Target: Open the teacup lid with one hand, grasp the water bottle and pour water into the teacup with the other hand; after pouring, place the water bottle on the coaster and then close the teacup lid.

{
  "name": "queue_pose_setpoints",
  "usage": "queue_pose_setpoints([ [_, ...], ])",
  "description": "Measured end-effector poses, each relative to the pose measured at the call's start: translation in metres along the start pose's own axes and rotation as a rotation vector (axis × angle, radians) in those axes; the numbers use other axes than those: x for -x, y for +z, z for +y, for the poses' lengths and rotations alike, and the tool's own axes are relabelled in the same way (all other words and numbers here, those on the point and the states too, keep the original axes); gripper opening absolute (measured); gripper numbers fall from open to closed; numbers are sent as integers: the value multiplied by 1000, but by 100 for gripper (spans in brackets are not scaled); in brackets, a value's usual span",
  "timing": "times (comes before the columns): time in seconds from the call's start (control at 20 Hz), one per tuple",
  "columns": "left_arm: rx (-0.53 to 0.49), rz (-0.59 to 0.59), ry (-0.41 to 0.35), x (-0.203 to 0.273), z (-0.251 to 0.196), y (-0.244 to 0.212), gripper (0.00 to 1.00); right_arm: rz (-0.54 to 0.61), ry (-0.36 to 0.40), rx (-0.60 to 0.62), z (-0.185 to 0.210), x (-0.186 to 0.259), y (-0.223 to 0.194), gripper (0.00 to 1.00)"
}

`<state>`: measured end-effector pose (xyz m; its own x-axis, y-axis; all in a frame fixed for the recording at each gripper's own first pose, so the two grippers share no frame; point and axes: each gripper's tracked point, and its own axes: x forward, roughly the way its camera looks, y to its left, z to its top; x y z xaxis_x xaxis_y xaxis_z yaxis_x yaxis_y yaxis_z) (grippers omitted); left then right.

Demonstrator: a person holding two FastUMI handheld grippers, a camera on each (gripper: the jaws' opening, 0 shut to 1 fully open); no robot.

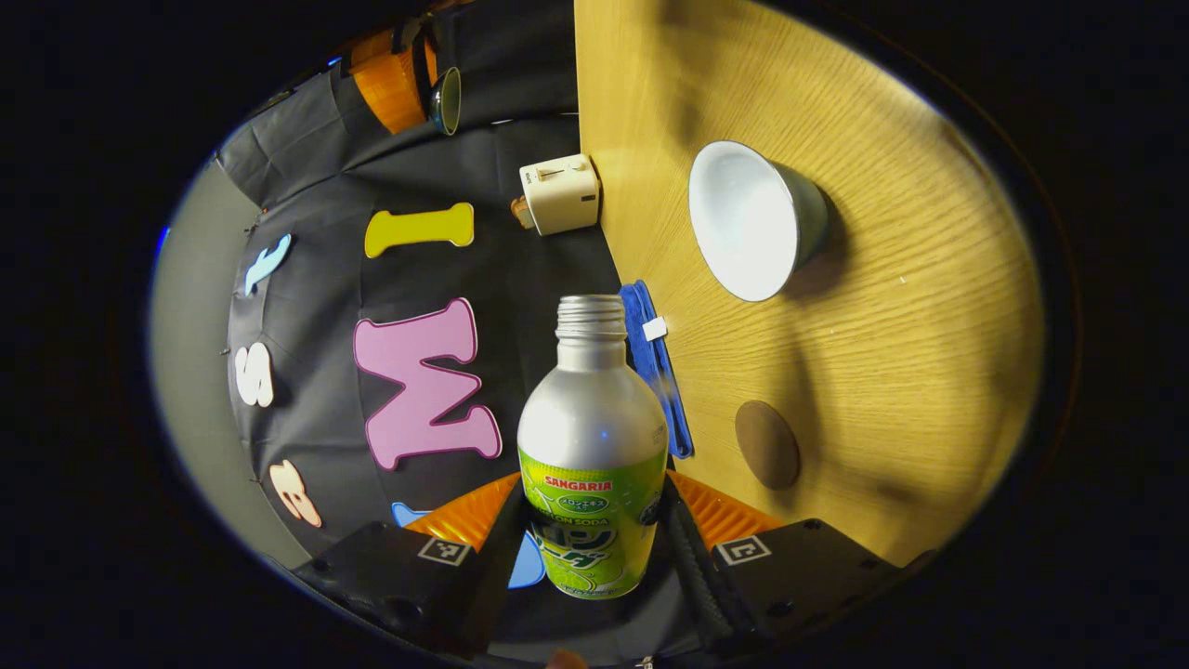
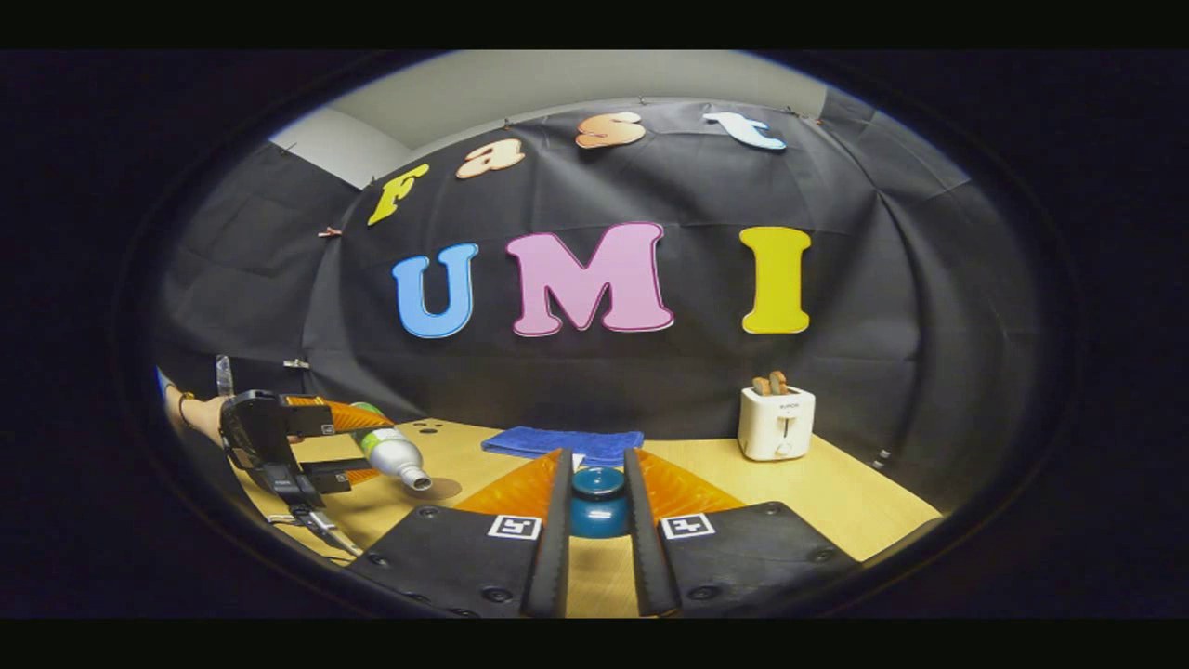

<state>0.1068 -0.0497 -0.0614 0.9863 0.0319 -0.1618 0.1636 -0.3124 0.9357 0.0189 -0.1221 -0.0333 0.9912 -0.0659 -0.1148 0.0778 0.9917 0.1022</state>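
Water bottle (image 1: 593, 446) sits clamped between my left gripper (image 1: 594, 548) fingers, both pressing on its labelled lower body. Cap is off, threaded neck bare. In the left gripper view the whole scene is rotated: wooden table (image 1: 892, 307) stands like a wall on the right, so the bottle is tipped over sideways, mouth pointing along the tabletop edge. Teacup (image 1: 754, 221) on the table shows its open white inside, no lid on it. Round brown coaster (image 1: 767, 445) lies bare on the wood, nearer to me than the teacup, apart from it. Blue cloth (image 1: 656, 367) lies at the table's back edge just beside the bottle neck in the view. White toaster (image 1: 559, 193) farther along that edge.

Right gripper view: my left gripper (image 2: 358, 446) is at far left, held by a hand (image 2: 200, 416), bottle (image 2: 390, 450) tilted with mouth angled down toward the table, above the coaster (image 2: 448, 487). My right gripper (image 2: 596, 506) is clenched on the dark blue teacup lid (image 2: 597, 502), both fingers tight against its sides, knob on top. Whether the lid touches the table, cannot tell. Blue cloth (image 2: 562, 442) lies just behind it, toaster (image 2: 777, 422) to the right with toast in its slots.
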Motion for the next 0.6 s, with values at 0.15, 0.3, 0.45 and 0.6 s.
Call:
queue_pose_setpoints([
  [0.15, -35, -2, 0, 0, 4, 0, 81, -3, 1, 3, 0, 0, 2, 27],
  [0.3, -73, -5, 1, -2, 6, 2, 81, -6, -1, 1, -1, 1, 2, 32],
  [0.45, -105, -14, 10, -2, 12, 2, 81, -7, -2, -3, -2, 1, 3, 32],
  [0.6, -155, -19, 36, 1, 19, 5, 81, -9, -1, -1, -1, 2, 4, 32],
])
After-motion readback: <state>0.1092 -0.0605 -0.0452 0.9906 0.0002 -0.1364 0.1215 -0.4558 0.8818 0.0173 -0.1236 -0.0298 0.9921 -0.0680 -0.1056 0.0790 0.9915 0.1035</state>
